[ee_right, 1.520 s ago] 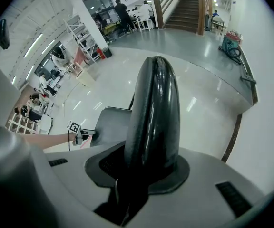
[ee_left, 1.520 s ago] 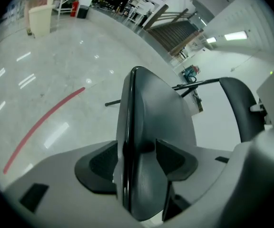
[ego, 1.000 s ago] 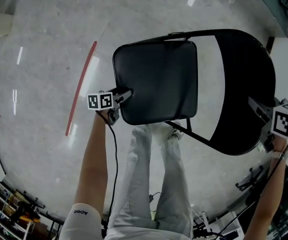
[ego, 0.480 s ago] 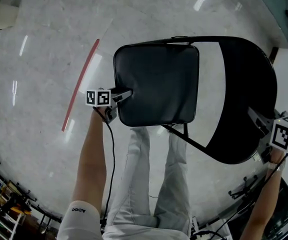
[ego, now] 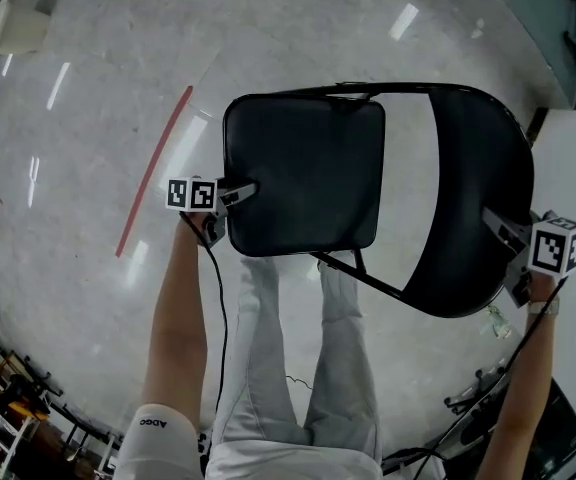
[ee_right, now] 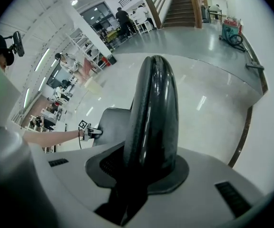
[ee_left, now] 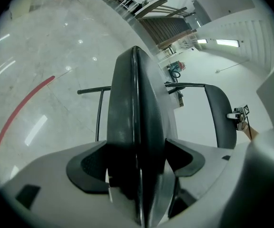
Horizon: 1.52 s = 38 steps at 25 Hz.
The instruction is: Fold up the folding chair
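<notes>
A black folding chair stands open on the pale floor, its padded seat [ego: 303, 173] to the left and its curved backrest [ego: 473, 203] to the right. My left gripper [ego: 238, 194] is shut on the seat's near left edge; in the left gripper view that seat edge [ee_left: 136, 122] runs upright between the jaws of the left gripper [ee_left: 137, 163]. My right gripper [ego: 503, 230] is shut on the backrest's outer rim, and in the right gripper view the backrest rim [ee_right: 152, 108] fills the gap of the right gripper [ee_right: 144, 167]. The seat [ee_right: 112, 123] shows beyond it.
The person's legs [ego: 298, 368] stand just behind the chair. A red line [ego: 153, 173] crosses the floor at left. A white box [ego: 18, 28] lies far left, a railing [ego: 558, 28] at top right. Cables and stands [ego: 478, 393] lie at lower right, clutter [ego: 8, 398] at lower left.
The right gripper has drawn the backrest rim a little left, toward the seat. The left gripper has edged up with the seat edge. Both grips hold as before.
</notes>
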Each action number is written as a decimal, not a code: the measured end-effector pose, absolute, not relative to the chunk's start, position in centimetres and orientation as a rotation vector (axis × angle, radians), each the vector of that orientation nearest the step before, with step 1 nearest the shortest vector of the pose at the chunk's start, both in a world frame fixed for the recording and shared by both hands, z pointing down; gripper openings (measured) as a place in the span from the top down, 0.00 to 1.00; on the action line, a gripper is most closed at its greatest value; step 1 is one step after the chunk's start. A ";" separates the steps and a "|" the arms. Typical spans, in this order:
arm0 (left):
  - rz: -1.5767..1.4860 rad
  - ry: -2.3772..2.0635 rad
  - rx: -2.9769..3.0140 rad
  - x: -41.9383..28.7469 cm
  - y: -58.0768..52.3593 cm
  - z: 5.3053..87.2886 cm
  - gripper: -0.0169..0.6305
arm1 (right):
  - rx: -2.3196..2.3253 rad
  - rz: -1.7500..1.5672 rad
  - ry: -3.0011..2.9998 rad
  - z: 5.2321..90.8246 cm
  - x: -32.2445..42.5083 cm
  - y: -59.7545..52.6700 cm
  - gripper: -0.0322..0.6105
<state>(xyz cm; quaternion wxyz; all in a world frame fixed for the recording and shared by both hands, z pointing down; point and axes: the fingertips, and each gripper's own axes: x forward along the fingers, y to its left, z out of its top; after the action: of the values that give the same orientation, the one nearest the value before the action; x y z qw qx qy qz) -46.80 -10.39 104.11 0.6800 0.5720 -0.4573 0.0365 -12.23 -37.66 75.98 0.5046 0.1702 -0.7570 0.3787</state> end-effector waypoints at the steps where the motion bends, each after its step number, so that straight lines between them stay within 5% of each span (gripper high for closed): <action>1: 0.090 -1.033 1.283 -46.4 -10.6 103.6 0.40 | 0.401 0.926 -1.834 76.1 -11.5 -38.1 0.78; 21: -0.004 -0.971 1.301 -31.6 -21.2 95.3 0.40 | 0.302 1.180 -1.869 81.6 7.6 -50.7 0.69; 38: 0.212 -1.153 1.216 -27.1 -24.0 92.8 0.48 | 0.382 0.976 -1.875 77.9 9.3 -51.8 0.68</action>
<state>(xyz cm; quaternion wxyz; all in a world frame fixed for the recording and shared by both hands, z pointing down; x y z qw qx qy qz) -27.08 -24.04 92.82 0.6640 0.5384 -0.5104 0.0937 9.27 -51.79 77.87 0.4767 0.1565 -0.7672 0.3995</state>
